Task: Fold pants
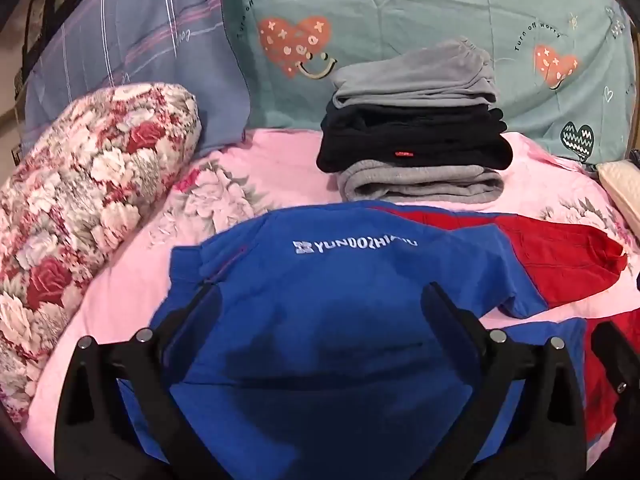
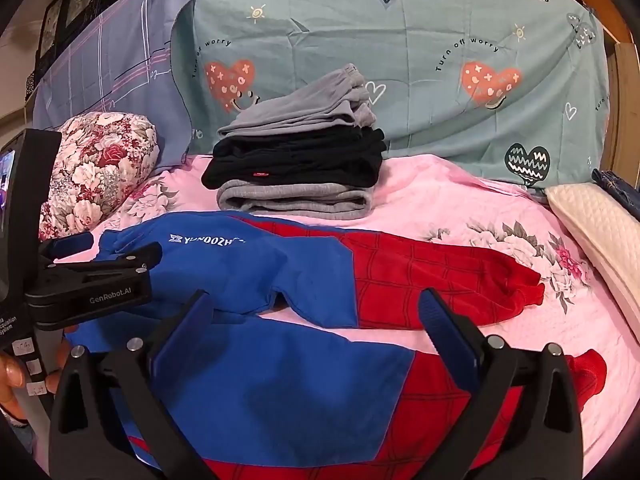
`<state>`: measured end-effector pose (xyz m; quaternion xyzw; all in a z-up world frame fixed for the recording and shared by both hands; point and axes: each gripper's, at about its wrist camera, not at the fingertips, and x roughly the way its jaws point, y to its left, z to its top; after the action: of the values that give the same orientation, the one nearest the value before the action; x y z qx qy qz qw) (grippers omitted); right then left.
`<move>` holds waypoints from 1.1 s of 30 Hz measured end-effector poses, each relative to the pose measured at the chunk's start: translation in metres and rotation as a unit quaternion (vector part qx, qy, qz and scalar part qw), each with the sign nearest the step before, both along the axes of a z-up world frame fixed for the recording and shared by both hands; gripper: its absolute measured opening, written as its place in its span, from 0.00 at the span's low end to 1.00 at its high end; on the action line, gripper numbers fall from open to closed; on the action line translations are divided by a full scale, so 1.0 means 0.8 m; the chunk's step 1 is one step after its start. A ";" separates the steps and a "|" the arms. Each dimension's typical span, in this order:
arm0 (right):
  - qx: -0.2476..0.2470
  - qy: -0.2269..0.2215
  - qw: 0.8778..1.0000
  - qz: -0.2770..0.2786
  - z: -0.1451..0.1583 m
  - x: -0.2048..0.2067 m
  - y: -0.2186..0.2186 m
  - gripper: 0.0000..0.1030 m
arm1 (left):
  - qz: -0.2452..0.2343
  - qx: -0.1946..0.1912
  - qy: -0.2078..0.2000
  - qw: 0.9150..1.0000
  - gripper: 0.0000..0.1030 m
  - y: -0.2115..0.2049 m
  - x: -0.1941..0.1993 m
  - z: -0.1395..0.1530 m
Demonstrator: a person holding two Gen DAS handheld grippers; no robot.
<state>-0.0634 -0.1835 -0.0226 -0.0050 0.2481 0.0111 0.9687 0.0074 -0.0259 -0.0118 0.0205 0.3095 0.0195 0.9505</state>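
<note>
My left claw [image 1: 320,312] and right claw [image 2: 316,316] both gape wide with nothing gripped, above the blue-and-red pants [image 2: 304,380] spread flat on the pink floral bedsheet [image 2: 460,200], just before a stack of folded pants [image 2: 296,168].

Left wrist view: sits low and close over the blue part of the pants [image 1: 320,320], facing the stack of folded clothes [image 1: 412,120] and the green sheet [image 1: 400,8].
Right wrist view: further right, slightly higher, same direction; the left gripper [image 2: 120,264] shows at its left edge.
Shared: pants, stack, floral pillow [image 2: 100,168], pink bedsheet [image 2: 440,184].
</note>
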 end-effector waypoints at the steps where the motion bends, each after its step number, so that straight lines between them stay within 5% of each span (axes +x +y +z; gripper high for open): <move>1: 0.001 0.002 1.000 0.000 -0.001 0.001 0.000 0.99 | 0.004 -0.002 0.007 1.000 0.98 -0.001 0.002 -0.001; 33: -0.003 0.011 1.000 0.011 -0.011 0.007 0.008 0.99 | 0.005 0.012 0.004 1.000 0.98 0.009 -0.003 -0.008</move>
<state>-0.0582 -0.1772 -0.0312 -0.0102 0.2590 0.0211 0.9656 0.0051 -0.0185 -0.0185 0.0305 0.3135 0.0280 0.9487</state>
